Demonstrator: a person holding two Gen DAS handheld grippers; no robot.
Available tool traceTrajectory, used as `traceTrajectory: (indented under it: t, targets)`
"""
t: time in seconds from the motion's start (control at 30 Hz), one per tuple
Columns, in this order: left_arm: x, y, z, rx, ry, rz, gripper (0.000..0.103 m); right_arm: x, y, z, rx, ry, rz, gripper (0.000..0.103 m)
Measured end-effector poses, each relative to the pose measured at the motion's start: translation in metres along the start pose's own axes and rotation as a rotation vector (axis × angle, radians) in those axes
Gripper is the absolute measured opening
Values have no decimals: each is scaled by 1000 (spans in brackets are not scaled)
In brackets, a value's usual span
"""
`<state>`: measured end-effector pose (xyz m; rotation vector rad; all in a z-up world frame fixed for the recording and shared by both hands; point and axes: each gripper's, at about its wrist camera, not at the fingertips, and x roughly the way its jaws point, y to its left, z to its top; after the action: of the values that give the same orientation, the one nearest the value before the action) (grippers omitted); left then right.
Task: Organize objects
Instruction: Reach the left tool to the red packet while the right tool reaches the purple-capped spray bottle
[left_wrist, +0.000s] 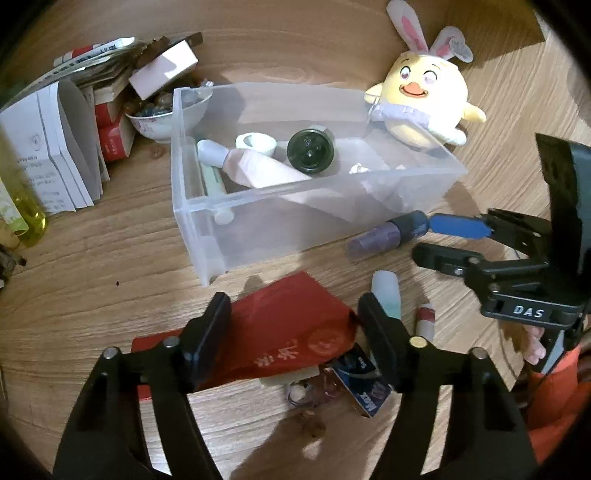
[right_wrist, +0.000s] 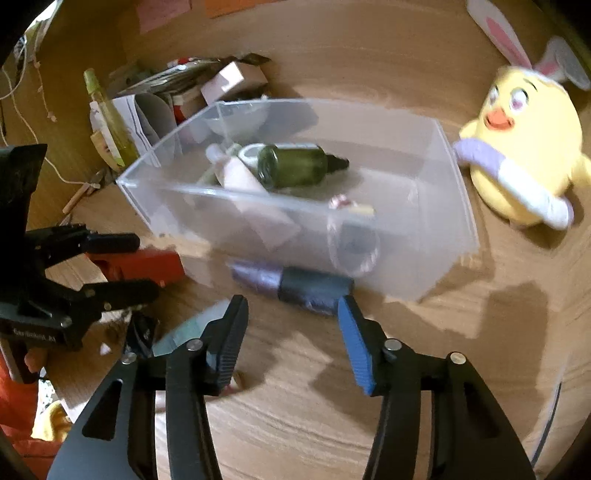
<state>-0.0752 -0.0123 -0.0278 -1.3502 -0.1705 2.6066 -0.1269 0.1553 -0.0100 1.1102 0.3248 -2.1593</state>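
Closest in the left wrist view, the left gripper (left_wrist: 293, 317) stands partly open over a red envelope (left_wrist: 280, 332) lying flat on the wooden tabletop (left_wrist: 110, 258); its pads straddle the envelope and I cannot tell whether they touch it. Small clutter pokes out beneath the envelope, too jumbled to name.

In the right wrist view, the right gripper (right_wrist: 293, 314) is also half open with nothing between its fingers, just short of a purple bottle with a dark cap (right_wrist: 291, 282) lying on its side against the front wall of the clear plastic bin (right_wrist: 443, 236).

Mid-frame, the bin holds a green glass bottle (right_wrist: 291, 166), a pink tube (left_wrist: 266, 171) and white bits, blurred through the wall.

Farther back, a yellow plush chick (left_wrist: 424, 107) leans at the bin's upper right corner. At upper left sits a pile of booklets and boxes (left_wrist: 74, 129), partly cut off.
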Motion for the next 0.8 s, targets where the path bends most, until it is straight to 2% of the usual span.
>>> traceTrajectory:
  t: [0.07,0.27,0.5,0.67,0.8]
  targets:
    - [-2,2,1,-10,1,-15,62,4,6,7,-25,7,3,51]
    - [-6,15,2,-58,11,-50,62,16,17,19,-94,28,-29,61]
    - [-21,27,-3,-69,3,-81,65,15,19,19,-120,57,-23,62]
    - [-19,25,-8,-20,9,-19,69,14,25,16,-155,78,-38,62]
    - [-13,34,-2,-37,21,-26,70,10,26,12,-170,92,-34,62]
